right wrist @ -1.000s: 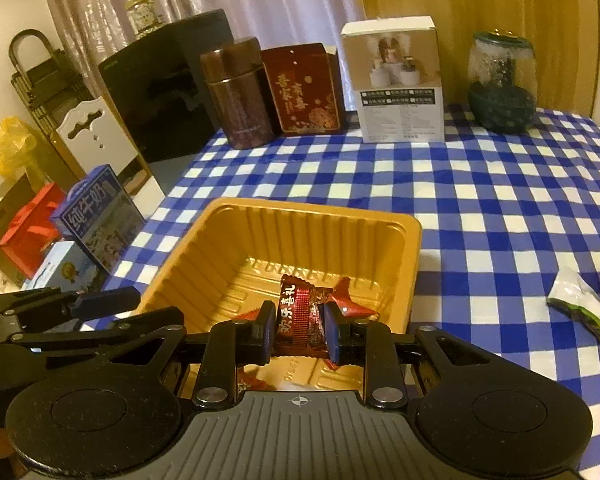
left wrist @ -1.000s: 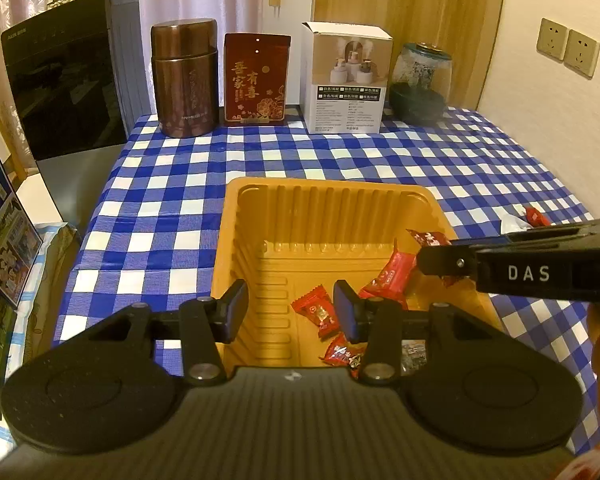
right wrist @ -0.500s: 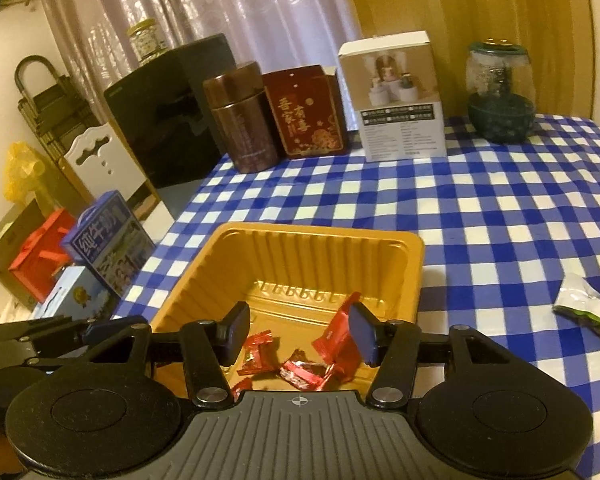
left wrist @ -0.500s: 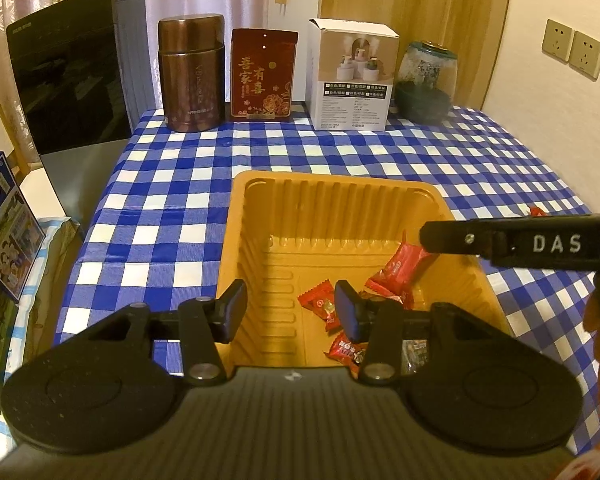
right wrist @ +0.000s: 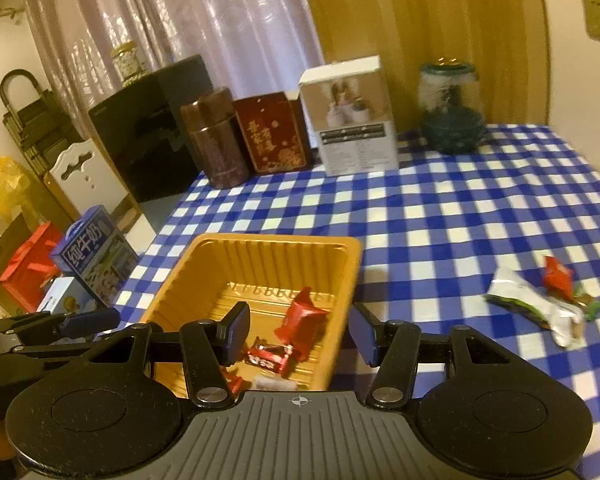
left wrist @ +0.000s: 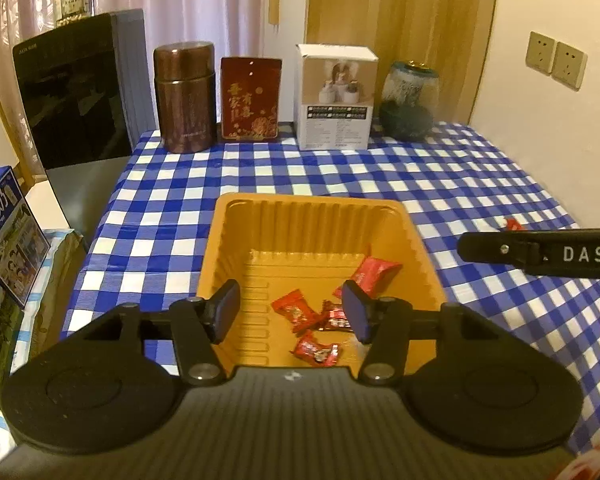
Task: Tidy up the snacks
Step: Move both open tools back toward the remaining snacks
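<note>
"DAS" in white letters on right hand-held gripper arm. Blue carton reads "纯牛奶". Red tin: gold characters, not clearly legible.

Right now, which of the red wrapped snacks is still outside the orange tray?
The red snack lying on the checked tablecloth beside the white-and-green packet, right of the orange tray; the other red ones lie inside it.

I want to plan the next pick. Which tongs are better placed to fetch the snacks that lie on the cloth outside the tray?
Right. The white and green packet and a red candy lie right of the orange tray, on the right tongs' side, and they are open and empty. The left tongs, opening, hang over the tray's far side.
</note>
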The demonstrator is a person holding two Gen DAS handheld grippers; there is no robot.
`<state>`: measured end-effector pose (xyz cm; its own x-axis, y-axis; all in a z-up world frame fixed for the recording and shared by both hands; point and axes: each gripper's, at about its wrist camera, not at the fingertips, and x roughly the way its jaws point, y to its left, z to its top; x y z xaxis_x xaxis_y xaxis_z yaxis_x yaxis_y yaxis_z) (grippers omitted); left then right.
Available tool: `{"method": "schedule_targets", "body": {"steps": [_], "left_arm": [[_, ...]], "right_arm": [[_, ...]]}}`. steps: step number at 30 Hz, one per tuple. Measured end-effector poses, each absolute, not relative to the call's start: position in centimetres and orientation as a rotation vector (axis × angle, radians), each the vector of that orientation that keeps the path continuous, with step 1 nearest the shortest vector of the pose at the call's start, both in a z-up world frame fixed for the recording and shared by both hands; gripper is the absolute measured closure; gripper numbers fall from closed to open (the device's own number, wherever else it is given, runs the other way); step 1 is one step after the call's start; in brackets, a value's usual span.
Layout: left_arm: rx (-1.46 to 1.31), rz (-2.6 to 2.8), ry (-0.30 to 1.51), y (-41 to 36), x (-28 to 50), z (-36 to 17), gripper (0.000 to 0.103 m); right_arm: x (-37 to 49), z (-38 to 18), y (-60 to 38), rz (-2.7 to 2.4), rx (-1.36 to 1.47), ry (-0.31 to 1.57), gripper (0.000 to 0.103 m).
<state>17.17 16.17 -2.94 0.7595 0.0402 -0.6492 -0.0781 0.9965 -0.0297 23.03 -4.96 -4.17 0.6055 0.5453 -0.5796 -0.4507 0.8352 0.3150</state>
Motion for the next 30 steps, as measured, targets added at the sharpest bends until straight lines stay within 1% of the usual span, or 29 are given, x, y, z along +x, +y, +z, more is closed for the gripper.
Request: {"method": "schedule_targets", "body": {"steps": [6, 10, 16, 19, 21, 30], "left_arm": [[-0.072, 0.043, 0.693, 13.7, 15.5, -1.8, 0.043], [-0.1, 0.034, 0.675, 12.1, 14.1, -1.1, 0.033], [-0.114, 0.006, 0.653, 9.5, 12.4, -0.2, 0.029], [-0.121, -0.01, 0.647, 8.3, 11.8, 0.0, 0.024], [-0.13, -0.021, 0.647, 7.6, 11.5, 0.1, 0.024], [-0.135, -0.053, 0.647, 4.0, 10.6, 0.2, 0.013]], "right_arm": [[20.4, -2.9, -7.9, 0.548, 0.144, 0.693, 0.048], [18.4, -2.7, -10.0, 0.517, 0.121, 0.687, 0.048], [15.7, -3.1, -13.6, 0.464, 0.142, 0.692, 0.048], [14.6, -3.1, -15.1, 0.44, 0.145, 0.689, 0.048], [14.2, -3.2, -16.2, 0.419, 0.15, 0.69, 0.048], [12.5, -3.6, -20.9, 0.345, 0.179, 0.698, 0.048]]}}
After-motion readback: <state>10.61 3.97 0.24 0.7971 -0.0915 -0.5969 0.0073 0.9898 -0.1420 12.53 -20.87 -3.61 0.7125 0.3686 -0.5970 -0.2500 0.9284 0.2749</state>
